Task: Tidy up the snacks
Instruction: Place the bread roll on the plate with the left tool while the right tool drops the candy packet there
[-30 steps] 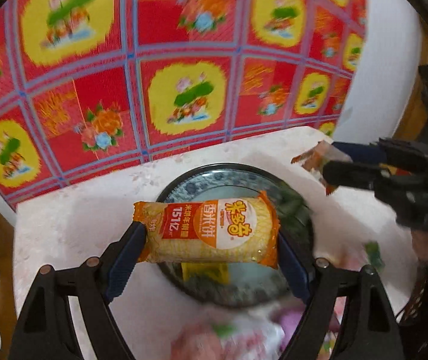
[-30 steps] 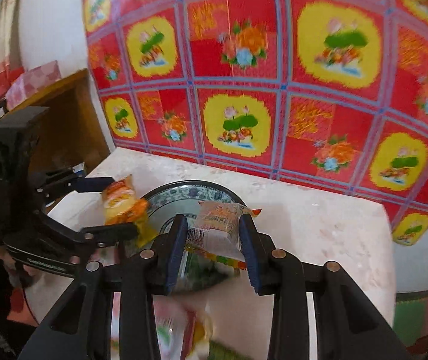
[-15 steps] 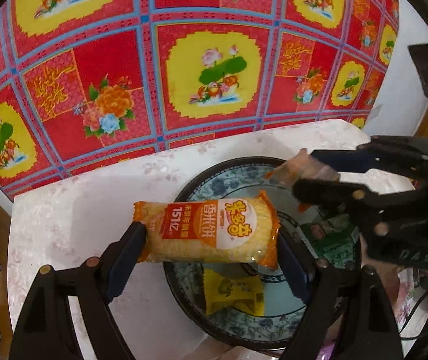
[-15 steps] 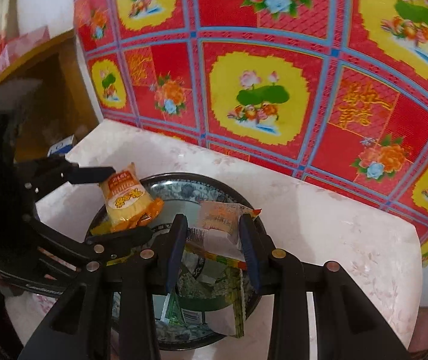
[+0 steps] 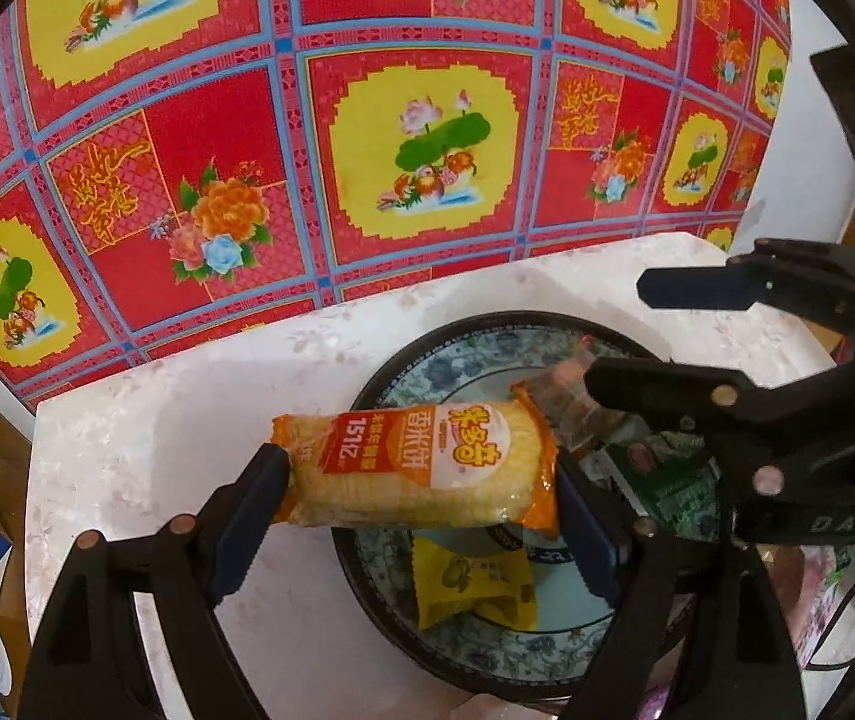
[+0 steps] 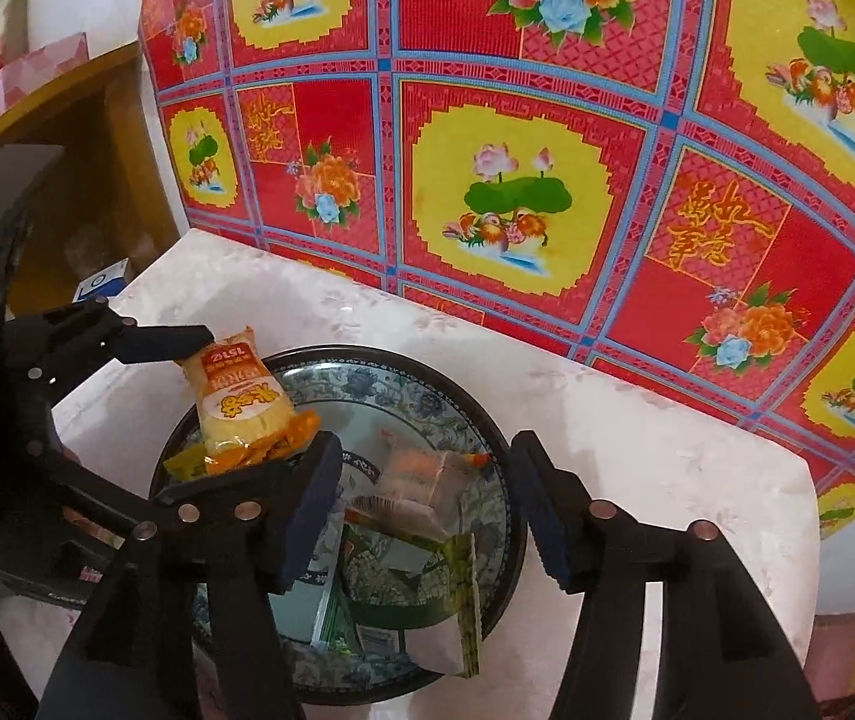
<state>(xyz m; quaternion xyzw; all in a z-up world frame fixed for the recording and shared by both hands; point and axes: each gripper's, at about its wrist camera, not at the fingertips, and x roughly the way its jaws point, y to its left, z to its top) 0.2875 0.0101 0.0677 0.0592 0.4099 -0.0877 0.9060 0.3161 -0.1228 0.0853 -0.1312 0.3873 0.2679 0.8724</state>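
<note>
The right gripper (image 6: 424, 507) has just been opening, and its small clear packet (image 6: 427, 480) lies free in the bowl (image 6: 505, 420). The left gripper (image 5: 421, 516) clamps the rice-cracker bag (image 5: 421, 468) over the bowl's rim; it should probably carry it nearer the middle before letting go, clear of the right fingers.

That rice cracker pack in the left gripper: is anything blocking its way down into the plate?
Partly. The rice cracker pack hangs over the plate's near-left rim; bare plate lies below, but the open right gripper hovers just beside it.
</note>
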